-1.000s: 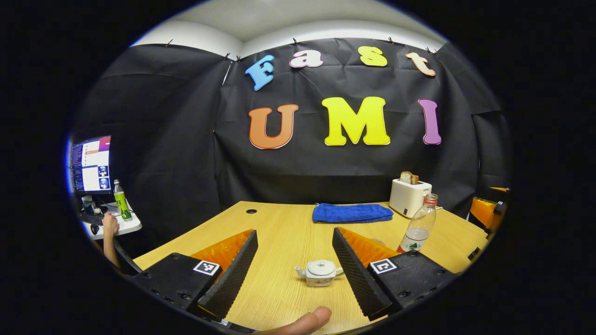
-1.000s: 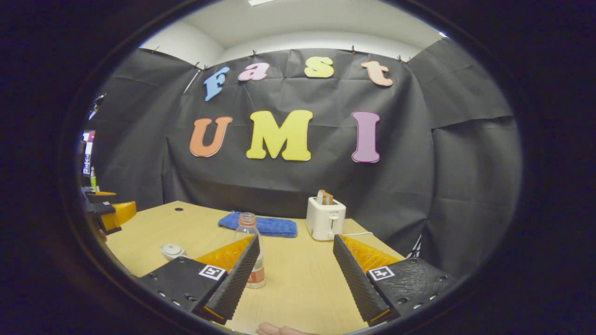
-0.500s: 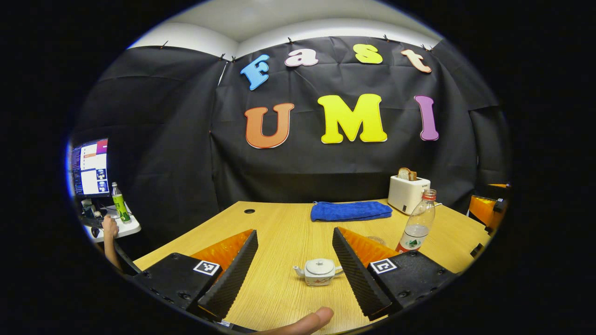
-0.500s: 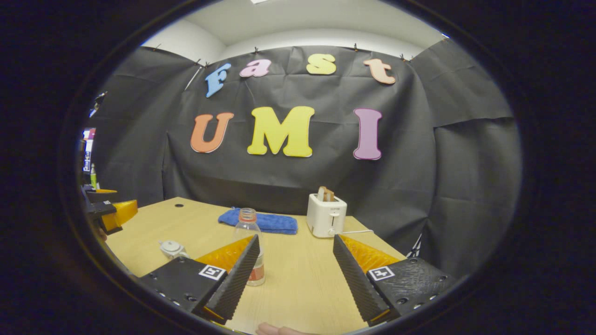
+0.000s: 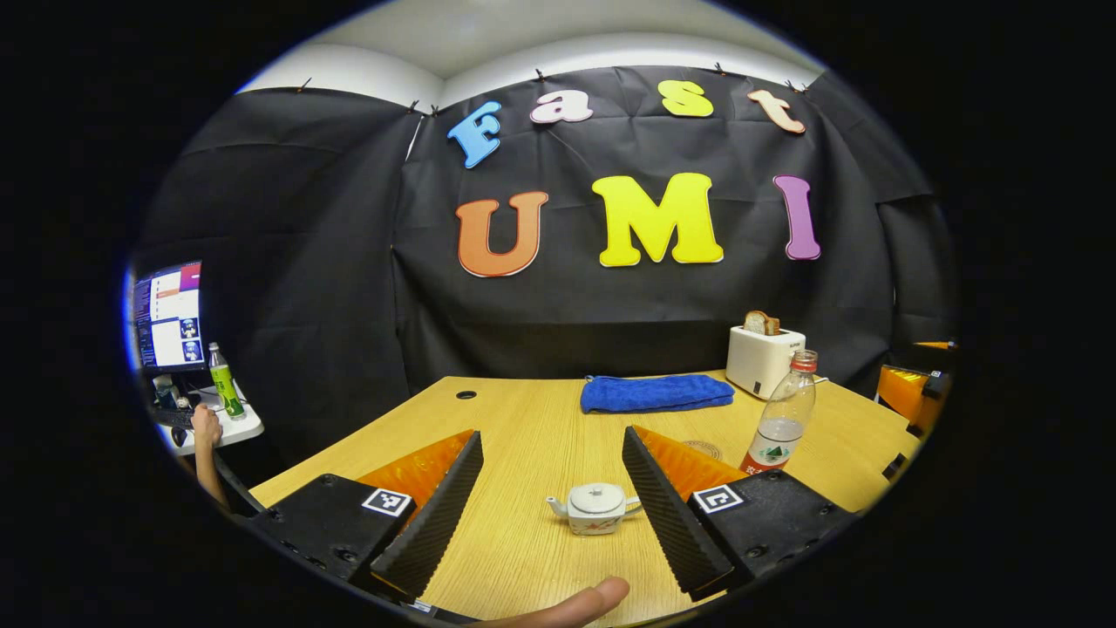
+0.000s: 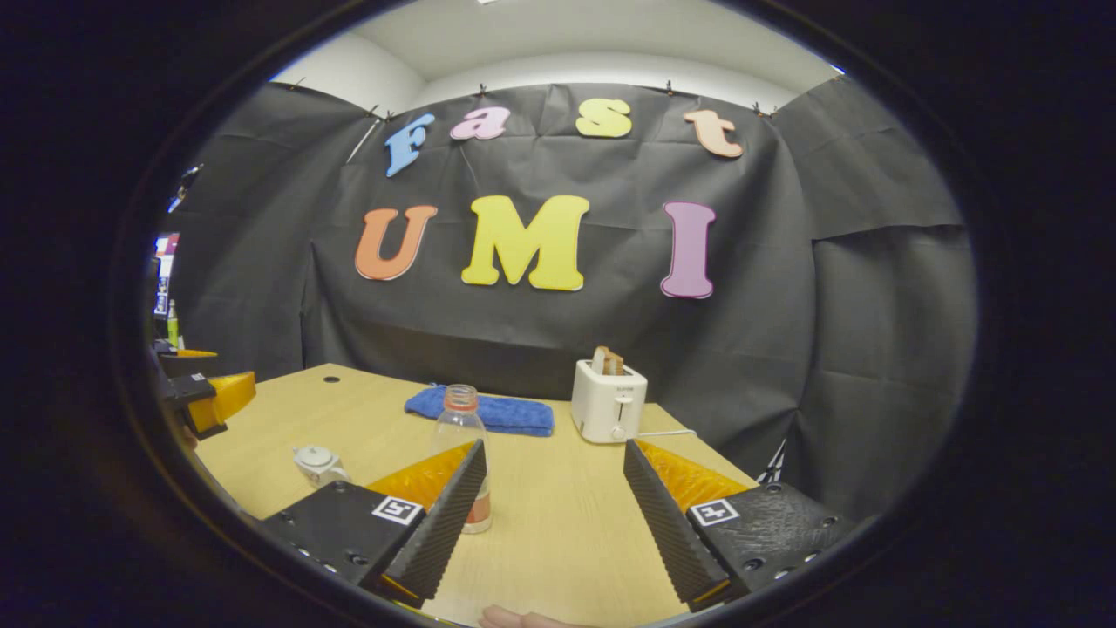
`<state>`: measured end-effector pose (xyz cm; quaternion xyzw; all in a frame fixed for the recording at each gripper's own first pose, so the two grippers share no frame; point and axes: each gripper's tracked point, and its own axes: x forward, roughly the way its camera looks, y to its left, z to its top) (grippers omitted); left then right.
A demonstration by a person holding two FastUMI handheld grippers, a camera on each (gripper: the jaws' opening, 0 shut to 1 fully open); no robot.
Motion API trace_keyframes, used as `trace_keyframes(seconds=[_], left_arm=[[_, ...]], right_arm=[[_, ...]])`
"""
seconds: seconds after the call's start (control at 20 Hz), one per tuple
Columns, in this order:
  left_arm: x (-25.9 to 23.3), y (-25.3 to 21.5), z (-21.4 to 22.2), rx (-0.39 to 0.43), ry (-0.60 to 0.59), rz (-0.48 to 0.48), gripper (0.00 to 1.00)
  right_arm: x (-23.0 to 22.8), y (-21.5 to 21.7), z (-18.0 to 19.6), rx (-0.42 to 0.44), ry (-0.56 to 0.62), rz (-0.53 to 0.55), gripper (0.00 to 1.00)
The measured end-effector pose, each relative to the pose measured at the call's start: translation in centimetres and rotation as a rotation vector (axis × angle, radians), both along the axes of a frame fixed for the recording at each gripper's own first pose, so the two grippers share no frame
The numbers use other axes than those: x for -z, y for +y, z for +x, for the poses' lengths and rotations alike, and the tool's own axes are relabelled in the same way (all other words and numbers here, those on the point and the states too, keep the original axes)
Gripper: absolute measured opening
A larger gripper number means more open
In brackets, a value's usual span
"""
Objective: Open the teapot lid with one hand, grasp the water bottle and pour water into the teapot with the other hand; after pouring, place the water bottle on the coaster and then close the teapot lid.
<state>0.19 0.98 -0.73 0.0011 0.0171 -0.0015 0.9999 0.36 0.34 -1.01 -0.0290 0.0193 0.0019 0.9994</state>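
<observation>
Teapot [image 5: 596,508] on table [image 5: 523,436], lid on, seen between the spread fingers of the left gripper [image 5: 551,497]. Water bottle [image 5: 780,412] upright to its right, partly filled, capped; coaster [image 5: 702,450] between them. Right gripper [image 6: 551,506] also wide apart, empty.

**Count of things on and around the table**

One teapot [image 5: 595,508], one water bottle [image 5: 782,415], one coaster [image 5: 702,450], one blue towel [image 5: 656,392], one toaster [image 5: 765,358], one green bottle [image 5: 225,379], one monitor [image 5: 167,316], two grippers [image 5: 552,503] [image 6: 552,506].
</observation>
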Motion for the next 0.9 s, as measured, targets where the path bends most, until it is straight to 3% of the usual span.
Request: trace_keyframes(seconds=[0.35,0.55,0.75,0.9], left_arm=[[1.1,-1.0,2.3,0.015,-0.026,0.006,1.00],[4.0,-1.6,5.5,-0.007,-0.014,0.063,1.00],[7.1,-4.6,7.4,0.078,0.036,0.007,1.00],[9.5,-4.8,8.5,0.085,0.100,-0.026,0.95]], right_arm=[[0.4,-0.1,0.2,0.007,0.010,-0.010,0.95],[1.1,0.1,0.6,0.016,0.023,-0.015,0.95],[1.7,0.5,0.9,0.017,0.034,-0.036,0.97],[1.8,0.4,1.0,0.020,0.036,-0.040,0.95]])
